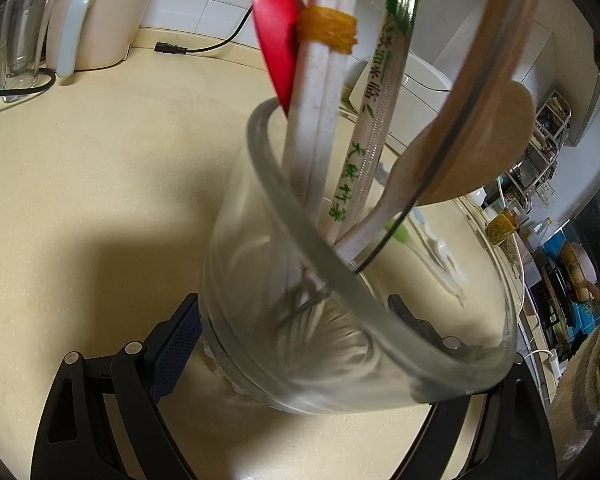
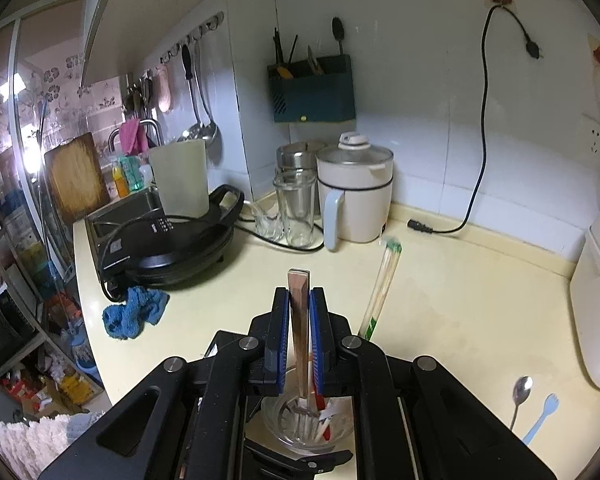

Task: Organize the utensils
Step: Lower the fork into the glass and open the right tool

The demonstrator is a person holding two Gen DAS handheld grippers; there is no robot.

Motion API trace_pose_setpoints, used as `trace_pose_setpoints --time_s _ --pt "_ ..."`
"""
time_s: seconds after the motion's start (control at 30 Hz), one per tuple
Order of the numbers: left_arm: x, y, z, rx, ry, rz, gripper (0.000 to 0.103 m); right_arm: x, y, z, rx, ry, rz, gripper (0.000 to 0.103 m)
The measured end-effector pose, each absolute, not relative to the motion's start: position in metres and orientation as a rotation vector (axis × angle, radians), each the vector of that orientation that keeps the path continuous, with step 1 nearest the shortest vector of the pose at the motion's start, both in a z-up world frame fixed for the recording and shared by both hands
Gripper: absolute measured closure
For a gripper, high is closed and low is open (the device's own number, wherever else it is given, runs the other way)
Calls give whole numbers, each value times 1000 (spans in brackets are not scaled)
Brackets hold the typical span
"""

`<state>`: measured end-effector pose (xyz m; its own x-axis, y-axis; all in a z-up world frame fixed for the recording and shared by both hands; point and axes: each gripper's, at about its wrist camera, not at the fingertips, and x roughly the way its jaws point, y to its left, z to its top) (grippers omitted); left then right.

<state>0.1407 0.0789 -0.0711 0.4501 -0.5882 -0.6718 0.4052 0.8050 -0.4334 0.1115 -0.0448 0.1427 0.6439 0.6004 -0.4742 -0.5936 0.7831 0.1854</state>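
- Utensils are mostly parked in a clear glass cup (image 1: 339, 288) on the cream counter (image 1: 100, 184), with the left gripper (image 1: 300, 344) clamped around the cup's sides, one blue pad on each side of the glass.
- Sticking out of that cup in the left wrist view, left to right: a red spoon (image 1: 278, 40), a white pair of chopsticks (image 1: 319, 120) tied with a yellow rubber band (image 1: 327, 30), wrapped bamboo chopsticks (image 1: 373, 104) with green print, and a tan wooden spoon (image 1: 479, 136) leaning right.
- Right gripper (image 2: 300, 340) is squeezed tight on a flat wooden handle (image 2: 298, 312), which runs down into the cup (image 2: 307, 424) directly below it.
- Over to the right on the counter (image 2: 459, 300), a metal spoon (image 2: 521, 392) and a light blue plastic fork (image 2: 541, 416) lie next to each other, well apart from the cup.
- Background stuff: black griddle (image 2: 172, 248), blue rag (image 2: 134, 312), white electric pot (image 2: 353, 196).
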Motion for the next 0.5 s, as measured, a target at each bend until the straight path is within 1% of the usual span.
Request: trace_pose_setpoints --time_s 0.33,0.5 --pt "141 79 -71 -222 916 -620 12 116 -41 138 13 569 656 92" --pt "141 79 -71 -222 916 -620 12 114 -46 147 40 524 644 91"
